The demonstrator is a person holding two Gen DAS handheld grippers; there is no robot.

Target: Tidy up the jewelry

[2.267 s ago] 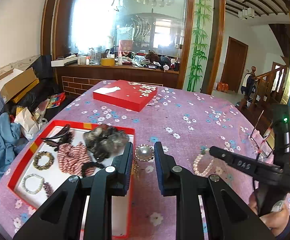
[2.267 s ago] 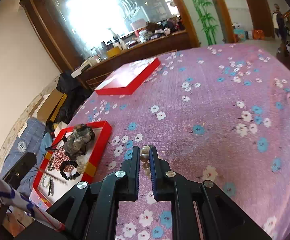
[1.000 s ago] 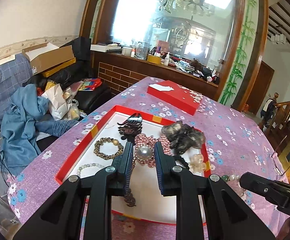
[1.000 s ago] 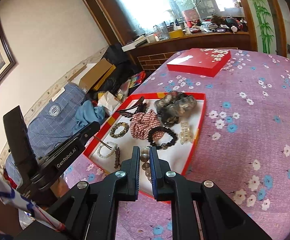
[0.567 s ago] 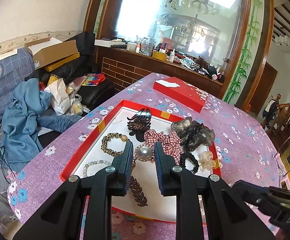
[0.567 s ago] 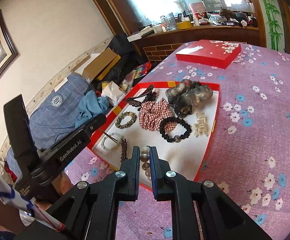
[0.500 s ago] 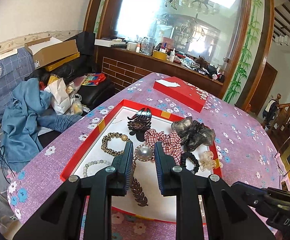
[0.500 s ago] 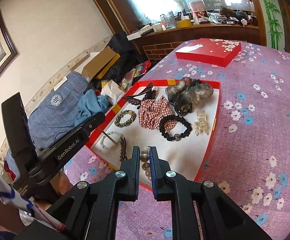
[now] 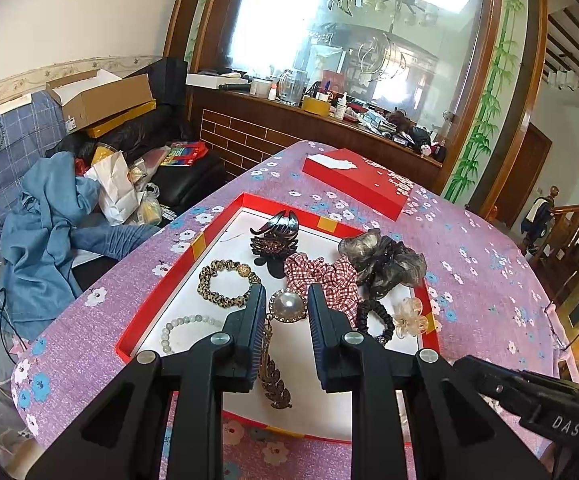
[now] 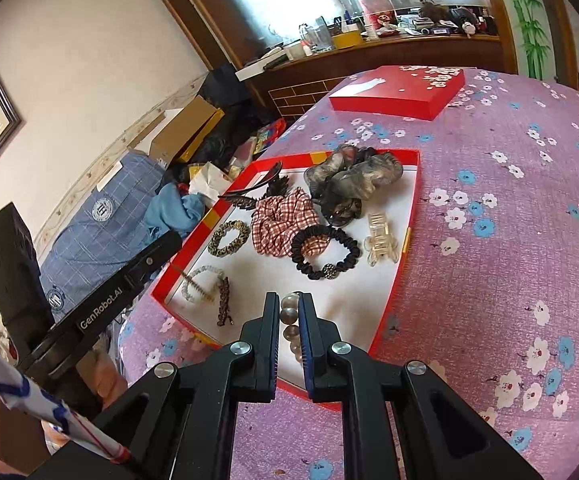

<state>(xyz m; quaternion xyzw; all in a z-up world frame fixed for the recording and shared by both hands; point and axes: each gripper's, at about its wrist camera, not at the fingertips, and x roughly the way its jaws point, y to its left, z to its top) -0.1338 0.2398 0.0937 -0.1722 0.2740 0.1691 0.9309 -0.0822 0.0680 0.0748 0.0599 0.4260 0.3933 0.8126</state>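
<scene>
Scrunchie (image 10: pixel 279 220) in box (image 10: pixel 413 200)

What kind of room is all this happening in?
Most likely a lived-in family home: a table under a flowered purple tablecloth, a wooden sideboard crowded with bottles below a big mirror, clothes heaped beside it.

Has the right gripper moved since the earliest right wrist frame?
Yes. The right gripper, shut on a bead bracelet, was over bare tablecloth right of the red tray; now it is above the tray's near end.
</scene>
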